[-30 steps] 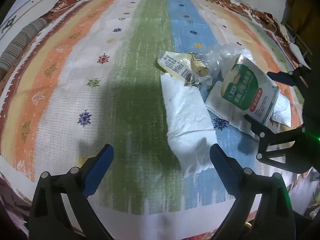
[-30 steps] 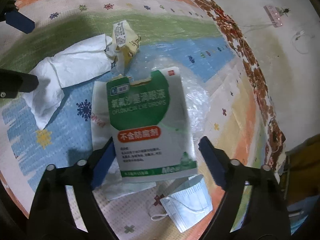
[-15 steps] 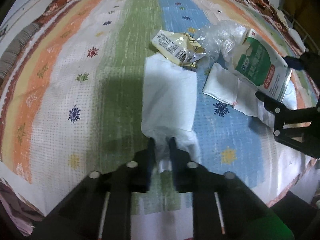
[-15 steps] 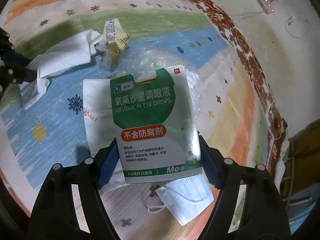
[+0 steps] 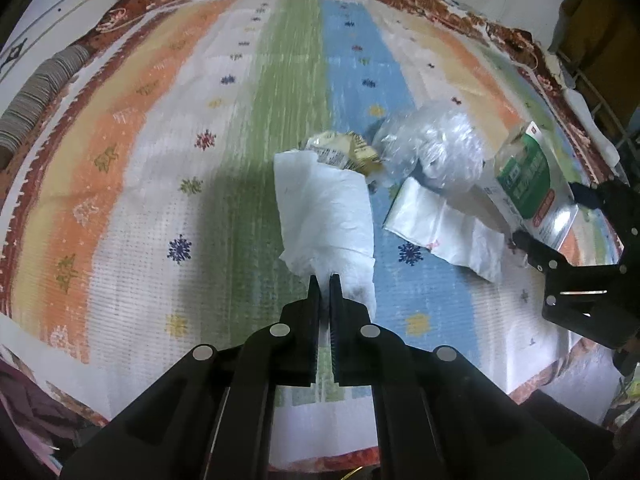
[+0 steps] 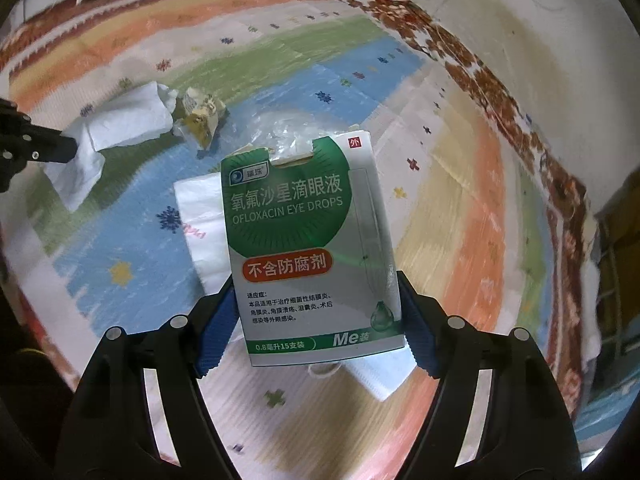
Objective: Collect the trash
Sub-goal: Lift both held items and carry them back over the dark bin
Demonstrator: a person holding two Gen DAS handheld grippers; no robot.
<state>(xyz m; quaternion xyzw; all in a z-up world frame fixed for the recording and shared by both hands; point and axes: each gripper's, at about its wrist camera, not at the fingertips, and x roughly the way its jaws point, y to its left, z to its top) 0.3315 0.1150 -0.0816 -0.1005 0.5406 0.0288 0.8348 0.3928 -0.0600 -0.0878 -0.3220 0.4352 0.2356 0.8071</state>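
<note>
Striped cloth (image 5: pixel 280 120), banded orange, white, green and blue with small flower marks and a red-brown patterned border, covers the whole surface beneath both hand-held grippers; what it lies on cannot be told.

Eye-drop box (image 6: pixel 308 248), green and white, printed "OFLOXACIN EYE DROPS": clamped by its lower side edges between the 2 blue pads (image 6: pixel 218 328) of the right hand-held gripper (image 6: pixel 310 330), its torn top pointing away from the gripper and its body tilted up off the cloth. In the left wrist view the same box (image 5: pixel 528 184) appears far to the right, in that gripper's grasp.

White tissue (image 5: pixel 324 212): a long crumpled sheet running straight ahead of the left hand-held gripper (image 5: pixel 325 280), whose jaws are clenched on its near end. The right wrist view shows the tissue (image 6: pixel 120 124) well to the left of the box.

White folded sheet (image 6: pixel 200 224): flat on the blue stripe, directly behind the box and ahead of the right hand-held gripper.

Clear plastic film (image 5: pixel 436 148): a crumpled wad ahead and to the right of the left hand-held gripper, beyond the folded sheet.

Face mask (image 6: pixel 384 376): pale blue, lying under the box's lower edge, between the right hand-held gripper's fingers.

Yellow wrapper (image 5: pixel 344 152): crumpled, touching the far end of the tissue.
</note>
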